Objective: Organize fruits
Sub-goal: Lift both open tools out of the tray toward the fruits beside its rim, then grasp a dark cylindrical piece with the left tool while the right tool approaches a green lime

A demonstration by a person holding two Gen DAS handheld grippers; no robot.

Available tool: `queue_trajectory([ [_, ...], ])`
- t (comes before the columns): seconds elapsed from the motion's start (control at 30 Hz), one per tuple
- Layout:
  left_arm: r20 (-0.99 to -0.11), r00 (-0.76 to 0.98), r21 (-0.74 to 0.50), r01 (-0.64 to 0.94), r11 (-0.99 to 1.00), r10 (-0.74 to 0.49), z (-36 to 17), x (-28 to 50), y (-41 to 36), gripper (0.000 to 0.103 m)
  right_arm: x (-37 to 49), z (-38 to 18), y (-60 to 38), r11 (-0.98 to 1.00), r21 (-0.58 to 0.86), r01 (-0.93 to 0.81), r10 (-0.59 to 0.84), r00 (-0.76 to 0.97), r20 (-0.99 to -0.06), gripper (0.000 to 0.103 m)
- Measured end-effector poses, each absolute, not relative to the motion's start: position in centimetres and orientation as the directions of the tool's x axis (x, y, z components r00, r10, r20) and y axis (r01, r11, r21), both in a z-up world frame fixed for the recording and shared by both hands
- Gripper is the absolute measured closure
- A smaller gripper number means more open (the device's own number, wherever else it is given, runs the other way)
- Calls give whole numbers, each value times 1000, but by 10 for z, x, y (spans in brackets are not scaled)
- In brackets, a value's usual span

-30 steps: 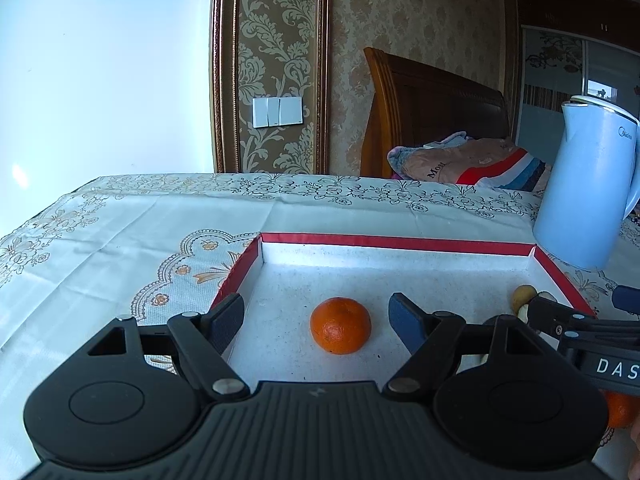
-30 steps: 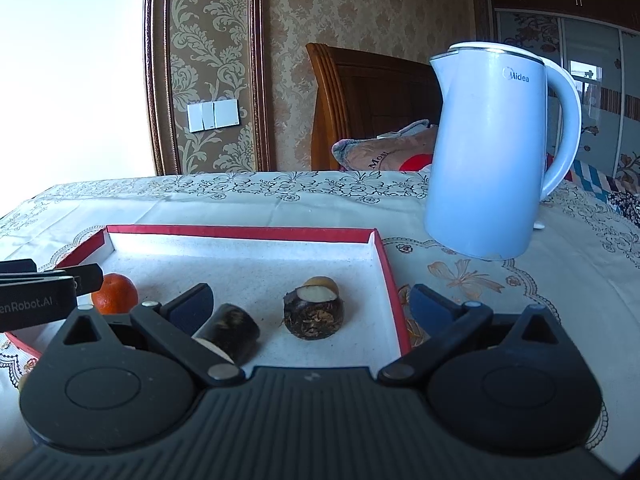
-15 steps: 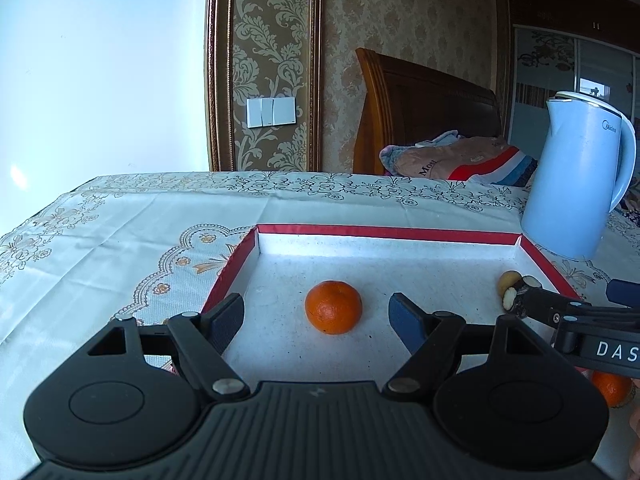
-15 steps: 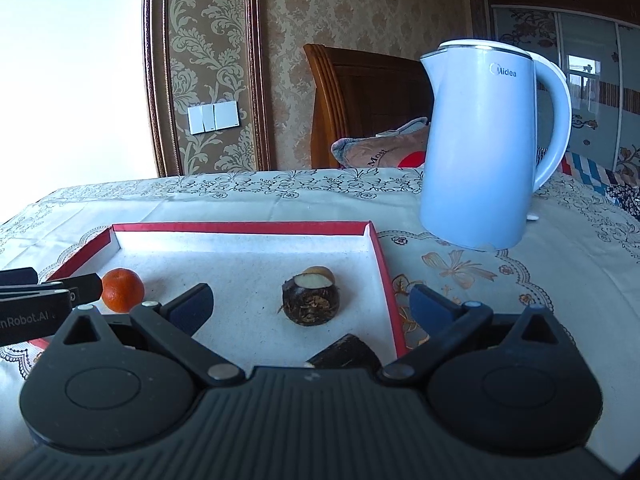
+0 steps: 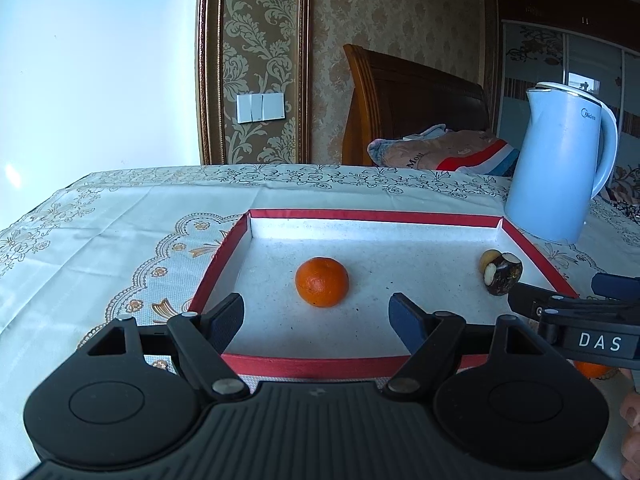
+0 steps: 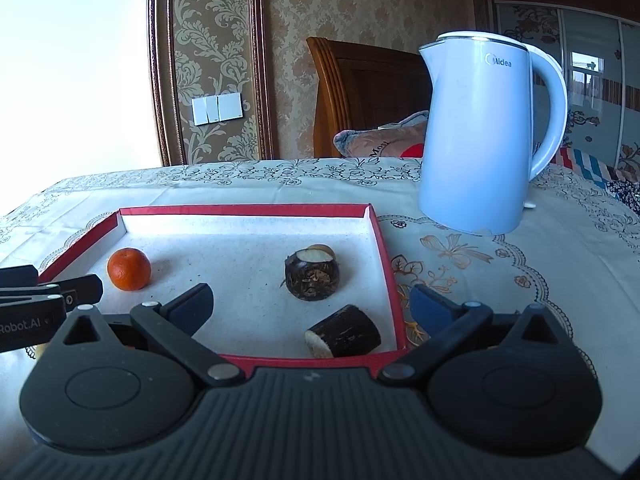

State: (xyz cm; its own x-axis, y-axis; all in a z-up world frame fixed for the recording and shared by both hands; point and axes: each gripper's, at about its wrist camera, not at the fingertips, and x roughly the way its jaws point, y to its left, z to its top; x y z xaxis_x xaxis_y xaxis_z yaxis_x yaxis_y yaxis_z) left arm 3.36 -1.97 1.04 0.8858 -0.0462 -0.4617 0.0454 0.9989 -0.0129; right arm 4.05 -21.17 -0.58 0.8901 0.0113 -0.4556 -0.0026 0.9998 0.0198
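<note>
A: Where do the fruits lie right now?

B: A tangerine (image 5: 322, 281) sits alone on the white floor of the red-rimmed tray (image 5: 360, 215), toward its left half. Two dark, peeled-end pieces lie toward the right: a stubby round one (image 6: 312, 275) near the middle of that side, and a longer one (image 6: 343, 337) down in the near right corner, just beside the red wall.

A: And the fingers?

B: Both pairs stand apart and empty. The left gripper (image 5: 316, 317) hangs over the tray's near edge, and the tangerine is straight ahead, centred in the gap between its pads but a little beyond them, not touching. The right gripper (image 6: 310, 307) hovers at the near right corner; its left finger is over the tray and its right finger hangs outside the wall, over the patterned cloth of the surface (image 6: 500, 280).

A: So which hand takes what?

B: I'd judge the left is the better placed for the tangerine: a plain push forward puts it between the pads. The long piece lies close under the right gripper, its axis slanting across the gap, cut end toward the left, so the right hand would likely need to turn to close across its width.

A: Anything in the way?

B: The blue kettle (image 6: 480, 140) stands well beyond the tray's right corner.
</note>
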Motion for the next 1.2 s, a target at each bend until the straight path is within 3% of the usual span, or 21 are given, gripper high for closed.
queue_trajectory([
  [0.47, -494, 855, -44, 157, 987, -158, -2, -10, -14, 23, 12, -14, -215, 1000, -5, -16, 12, 879, -476, 0],
  [0.7, -512, 817, -78, 266, 961, -267, -6, -23, -19, 23, 0, -10, -241, 995, 87, 56, -10, 889, -457, 0],
  [0.97, -529, 795, -21, 337, 941, -297, -12, -37, -38, 23, 2, -12, -267, 975, 175, 140, -38, 874, -485, 0],
  [1.07, -522, 801, 17, 352, 936, -292, -13, -40, -47, 16, 2, -13, -272, 969, 189, 158, -46, 870, -492, 0],
  [1.2, -528, 786, 15, 387, 922, -321, -13, -44, -54, 15, 3, -14, -276, 966, 197, 170, -50, 864, -501, 0],
])
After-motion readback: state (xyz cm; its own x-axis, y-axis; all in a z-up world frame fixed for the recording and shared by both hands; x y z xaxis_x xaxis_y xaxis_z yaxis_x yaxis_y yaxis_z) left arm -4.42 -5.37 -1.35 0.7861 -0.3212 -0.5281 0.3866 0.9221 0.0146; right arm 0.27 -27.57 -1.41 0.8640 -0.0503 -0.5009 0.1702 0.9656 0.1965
